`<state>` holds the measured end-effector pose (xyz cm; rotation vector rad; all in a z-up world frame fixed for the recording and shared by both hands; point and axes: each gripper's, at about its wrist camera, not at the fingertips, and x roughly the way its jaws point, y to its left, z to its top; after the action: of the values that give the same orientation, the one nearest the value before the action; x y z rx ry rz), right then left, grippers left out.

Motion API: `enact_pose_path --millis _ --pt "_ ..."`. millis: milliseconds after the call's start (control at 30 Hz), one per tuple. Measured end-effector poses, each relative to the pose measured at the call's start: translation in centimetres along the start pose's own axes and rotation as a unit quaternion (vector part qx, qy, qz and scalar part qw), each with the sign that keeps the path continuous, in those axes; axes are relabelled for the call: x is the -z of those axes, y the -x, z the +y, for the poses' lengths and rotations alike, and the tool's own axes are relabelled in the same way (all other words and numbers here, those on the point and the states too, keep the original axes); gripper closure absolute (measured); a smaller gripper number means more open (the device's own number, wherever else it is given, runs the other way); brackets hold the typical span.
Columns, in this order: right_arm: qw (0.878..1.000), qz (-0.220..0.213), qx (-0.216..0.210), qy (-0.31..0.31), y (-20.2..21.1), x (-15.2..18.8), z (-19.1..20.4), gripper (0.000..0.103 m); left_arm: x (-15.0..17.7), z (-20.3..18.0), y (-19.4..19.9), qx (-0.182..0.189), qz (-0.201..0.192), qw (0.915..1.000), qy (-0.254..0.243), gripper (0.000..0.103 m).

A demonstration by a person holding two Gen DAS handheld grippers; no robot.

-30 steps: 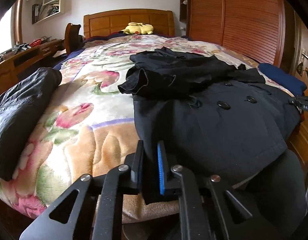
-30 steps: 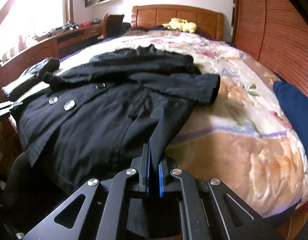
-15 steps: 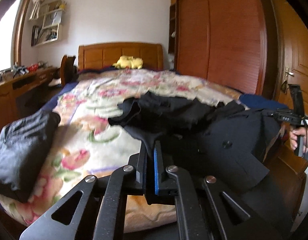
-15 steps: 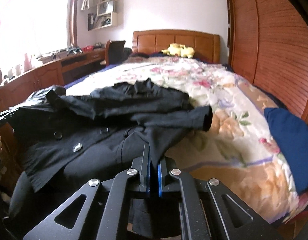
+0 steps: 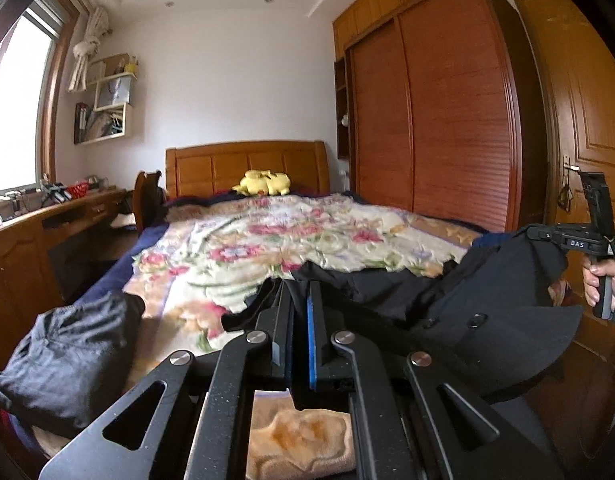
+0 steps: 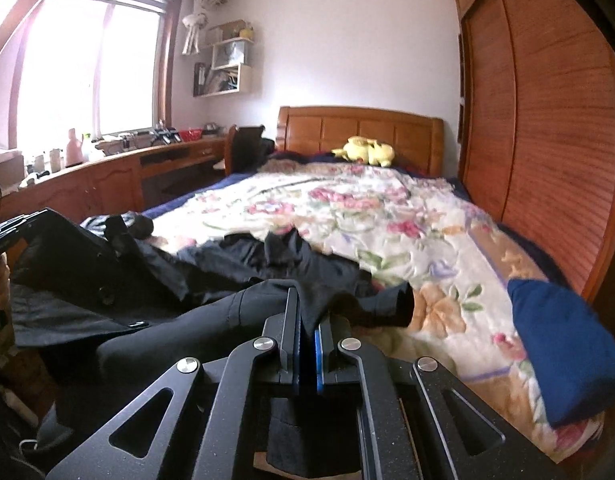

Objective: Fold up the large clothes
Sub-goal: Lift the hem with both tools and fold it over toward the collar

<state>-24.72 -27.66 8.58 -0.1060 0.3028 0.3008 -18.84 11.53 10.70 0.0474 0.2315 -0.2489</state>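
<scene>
A large black buttoned coat (image 5: 479, 312) lies at the foot of the bed with its bottom hem lifted off the floral blanket (image 5: 299, 236). My left gripper (image 5: 300, 304) is shut on one hem corner. My right gripper (image 6: 307, 312) is shut on the other hem corner of the coat (image 6: 155, 292). The right gripper also shows at the right edge of the left wrist view (image 5: 563, 240), holding the cloth up. The coat's collar and sleeves rest on the blanket (image 6: 379, 216) further up.
A folded dark garment (image 5: 63, 356) lies at the bed's left foot corner and a blue cloth (image 6: 563, 352) at the right. A yellow plush toy (image 5: 263, 183) sits by the headboard. A wooden desk (image 6: 107, 176) runs along the left, a wardrobe (image 5: 435, 120) along the right.
Both grippers have risen and tilted up, lifting the coat's hem off the bed. The left gripper's jaws have closed tighter on the cloth.
</scene>
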Motion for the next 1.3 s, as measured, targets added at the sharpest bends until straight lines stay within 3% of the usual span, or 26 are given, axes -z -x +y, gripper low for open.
enact_pose_path --millis 433,633,867,1067,1300 --pt "0.999 -0.048 -0.010 0.020 4.1 -1.5 0.5 0.099 -1.5 0.5 3.1 -0.022 -0.042 0.9988 -0.012 0.098" --pt "0.999 -0.039 -0.002 0.026 1.1 -1.2 0.3 0.099 -1.0 1.7 0.5 -0.042 -0.021 0.9989 -0.003 0.098" --pt "0.999 0.012 0.019 0.033 -2.3 -0.7 0.5 0.099 0.6 3.0 -2.9 -0.054 0.018 0.9983 0.010 0.098" --pt "0.998 0.029 0.039 0.033 -4.3 -1.8 0.3 0.099 0.7 3.9 -6.2 -0.076 0.040 0.9963 0.007 0.097" --pt "0.997 0.061 0.053 -0.004 -10.4 -2.2 -0.9 0.098 1.9 5.0 -12.1 -0.084 0.084 0.9928 0.015 0.097"
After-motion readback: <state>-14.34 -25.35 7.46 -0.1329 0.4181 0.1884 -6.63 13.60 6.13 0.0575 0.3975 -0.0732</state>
